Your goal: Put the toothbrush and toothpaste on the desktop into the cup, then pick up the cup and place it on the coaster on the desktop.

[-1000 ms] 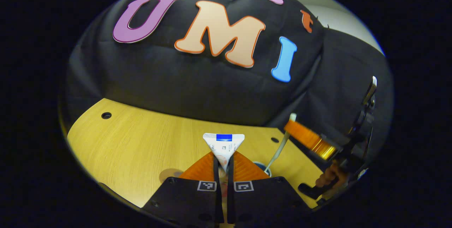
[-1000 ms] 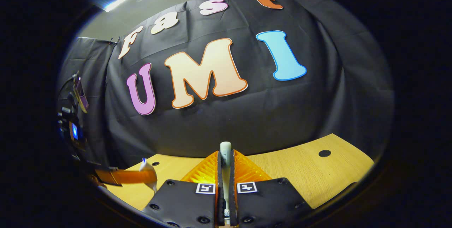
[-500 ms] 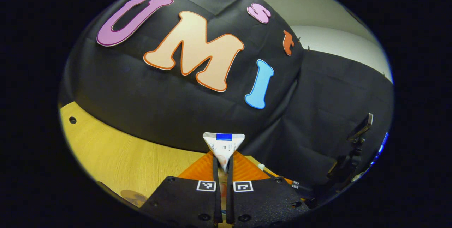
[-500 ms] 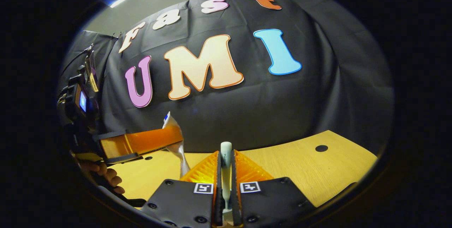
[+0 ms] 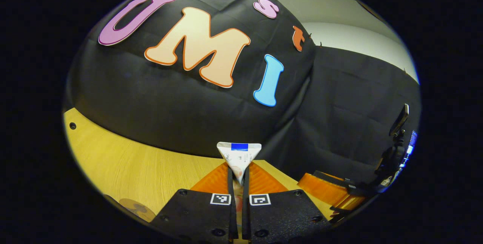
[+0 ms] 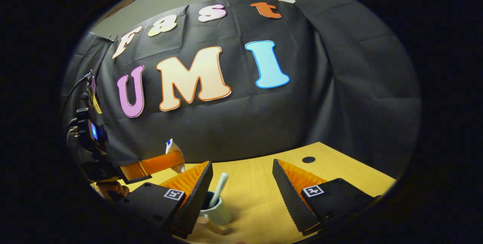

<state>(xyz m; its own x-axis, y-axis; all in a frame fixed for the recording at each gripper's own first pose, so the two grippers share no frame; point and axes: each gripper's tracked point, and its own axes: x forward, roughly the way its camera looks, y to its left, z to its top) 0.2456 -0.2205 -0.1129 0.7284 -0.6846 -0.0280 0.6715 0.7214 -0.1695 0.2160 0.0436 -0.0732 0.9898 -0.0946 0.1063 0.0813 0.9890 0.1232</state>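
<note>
My left gripper point(image 5: 238, 168) is shut on a white toothpaste tube point(image 5: 239, 153), whose flat crimped end sticks up between the fingers above the wooden desktop point(image 5: 132, 161). My right gripper point(image 6: 241, 166) is open, its jaws spread wide. Below and between them stands a pale cup point(image 6: 219, 212), with the toothbrush point(image 6: 220, 188) leaning in it, handle up. In the right gripper view the left gripper point(image 6: 153, 164) holds the toothpaste tube point(image 6: 171, 149) up to the left of the cup. A round brownish coaster point(image 5: 134, 207) lies at the desktop's near left edge.
The right gripper point(image 5: 332, 193) is low at the right in the left gripper view. A hand point(image 6: 109, 190) grips the left gripper's handle. The desktop point(image 6: 339, 168) has small round holes point(image 6: 308, 159). Black cloth walls close the back and sides.
My right gripper has opened and let go of the toothbrush, which now stands in the cup. My left gripper stays shut on the toothpaste and has shifted only slightly.
</note>
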